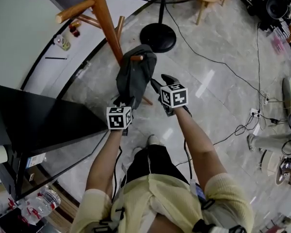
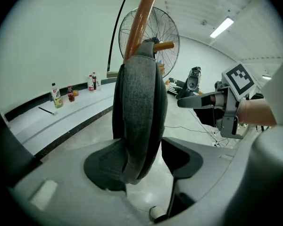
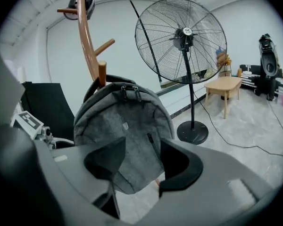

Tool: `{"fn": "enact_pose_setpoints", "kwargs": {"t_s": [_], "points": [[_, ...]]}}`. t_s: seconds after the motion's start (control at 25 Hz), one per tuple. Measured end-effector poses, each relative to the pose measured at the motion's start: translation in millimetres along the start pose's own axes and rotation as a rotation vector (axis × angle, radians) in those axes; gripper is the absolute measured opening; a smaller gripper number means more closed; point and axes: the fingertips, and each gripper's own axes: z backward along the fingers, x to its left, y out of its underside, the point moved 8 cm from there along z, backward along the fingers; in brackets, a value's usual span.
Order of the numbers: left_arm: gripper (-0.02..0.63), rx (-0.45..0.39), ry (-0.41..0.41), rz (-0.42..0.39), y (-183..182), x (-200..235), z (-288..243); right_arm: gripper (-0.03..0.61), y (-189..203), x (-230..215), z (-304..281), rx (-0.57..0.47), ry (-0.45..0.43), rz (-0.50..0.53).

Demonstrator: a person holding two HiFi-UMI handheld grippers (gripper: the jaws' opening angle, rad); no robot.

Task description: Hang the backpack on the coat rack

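The backpack (image 1: 135, 74) hangs from a short peg (image 1: 137, 58) on the wooden coat rack (image 1: 104, 18), its grey body drooping down beside the slanted pole. The rack stands close to a curved dark edge along the wall, where a few bottles (image 1: 63, 41) sit on the pale ledge. A black table (image 1: 39, 120) hems in the left side and a floor fan's round base (image 1: 157, 37) sits just behind the rack. To the right the marble floor lies open as far as the trailing cables (image 1: 218, 62). The left gripper (image 2: 141, 163) has its jaws spread wide. The pack's lower edge hangs between them and overlaps the left pad; I cannot tell whether it touches. The right gripper (image 3: 142, 163) is also wide apart, framing the pack's front and gripping nothing.
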Motion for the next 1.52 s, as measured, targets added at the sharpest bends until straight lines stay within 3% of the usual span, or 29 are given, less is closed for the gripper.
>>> {"fn": "enact_pose_setpoints", "kwargs": {"t_s": [0.28,0.36,0.68,0.92,1.28,1.52], "points": [[0.234,-0.045,0.027,-0.013,9.9,3.7,42.6,0.200,3.8,31.1,27.8,-0.045,0.010,-0.040],[0.199,-0.077,0.021,0.005,10.5,5.7,57.0,0.195,3.9,37.5,37.9,-0.054,0.018,-0.041],[0.170,-0.210,0.057,0.013,-12.2,1.0,109.4,0.184,2.0,68.1,79.0,-0.100,0.033,-0.054],[0.138,-0.294,0.134,0.119,-20.7,-4.6,140.0,0.172,6.4,92.4,101.3,-0.102,0.016,-0.020],[0.086,-0.311,0.181,0.198,-5.6,-14.8,175.0,0.147,11.1,123.0,139.6,-0.144,-0.001,-0.003],[0.054,-0.325,0.186,0.205,-1.3,-21.5,196.3,0.089,11.9,138.0,168.1,-0.191,-0.004,0.002]]}}
